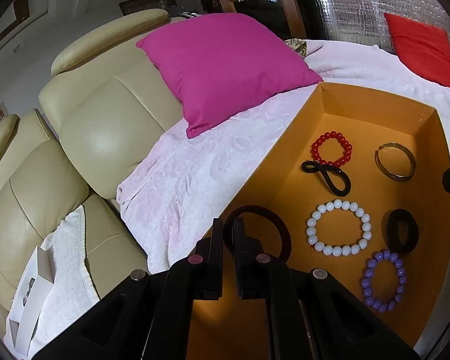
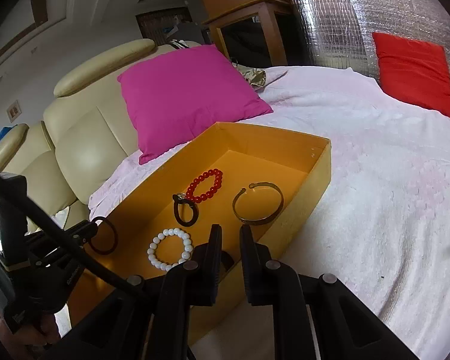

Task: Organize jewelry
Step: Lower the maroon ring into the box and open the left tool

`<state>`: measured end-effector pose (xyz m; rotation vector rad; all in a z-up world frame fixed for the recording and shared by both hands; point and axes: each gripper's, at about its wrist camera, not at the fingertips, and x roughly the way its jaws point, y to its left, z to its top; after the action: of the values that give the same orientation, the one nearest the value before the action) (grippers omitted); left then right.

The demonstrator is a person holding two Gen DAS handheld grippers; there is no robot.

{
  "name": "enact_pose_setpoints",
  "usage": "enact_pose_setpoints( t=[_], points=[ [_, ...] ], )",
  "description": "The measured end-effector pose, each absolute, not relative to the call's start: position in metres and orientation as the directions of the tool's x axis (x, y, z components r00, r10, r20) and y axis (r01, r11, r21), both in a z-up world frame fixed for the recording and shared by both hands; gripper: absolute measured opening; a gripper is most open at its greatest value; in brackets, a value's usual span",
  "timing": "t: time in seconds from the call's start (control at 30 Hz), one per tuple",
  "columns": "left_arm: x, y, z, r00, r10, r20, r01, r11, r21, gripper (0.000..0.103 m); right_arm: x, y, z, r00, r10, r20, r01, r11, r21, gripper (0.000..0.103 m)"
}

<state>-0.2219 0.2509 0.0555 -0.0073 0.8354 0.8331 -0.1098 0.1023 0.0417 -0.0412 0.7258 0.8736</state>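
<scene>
An orange box (image 1: 375, 102) lies on a pink blanket and holds a red bead bracelet (image 1: 332, 149), a gold bangle (image 1: 395, 162), a black hair tie (image 1: 327, 177), a white bead bracelet (image 1: 338, 227), a black scrunchie (image 1: 400, 231) and a purple bead bracelet (image 1: 383, 280). My left gripper (image 1: 227, 225) is shut on a dark brown hair ring (image 1: 273, 225) at the box's near left side. In the right wrist view, my right gripper (image 2: 230, 234) hangs over the box's (image 2: 321, 177) near right wall, jaws a little apart and empty; the left gripper (image 2: 90, 231) holds the brown ring (image 2: 106, 238).
A magenta pillow (image 1: 225, 66) leans on the cream leather sofa (image 1: 105, 114) behind the box. A red cushion (image 2: 414, 72) lies at the far right on the pink blanket (image 2: 375, 180). White paper (image 1: 30, 294) lies on a towel at lower left.
</scene>
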Motion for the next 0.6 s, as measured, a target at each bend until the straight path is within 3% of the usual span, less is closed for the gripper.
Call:
enact_pose_setpoints(
  t=[0.57,0.6],
  points=[
    [-0.2205,0.2493,0.0488,0.37,0.666,-0.648,-0.651,0.683,0.33,0.007,-0.1001,0.0997,0.0423,0.452,0.676,-0.582,-0.665,0.691,0.285,0.015],
    [-0.2202,0.249,0.0487,0.37,0.666,-0.648,-0.651,0.683,0.33,0.01,-0.0999,0.0996,0.0425,0.449,0.675,-0.585,-0.664,0.69,0.287,0.015]
  ],
)
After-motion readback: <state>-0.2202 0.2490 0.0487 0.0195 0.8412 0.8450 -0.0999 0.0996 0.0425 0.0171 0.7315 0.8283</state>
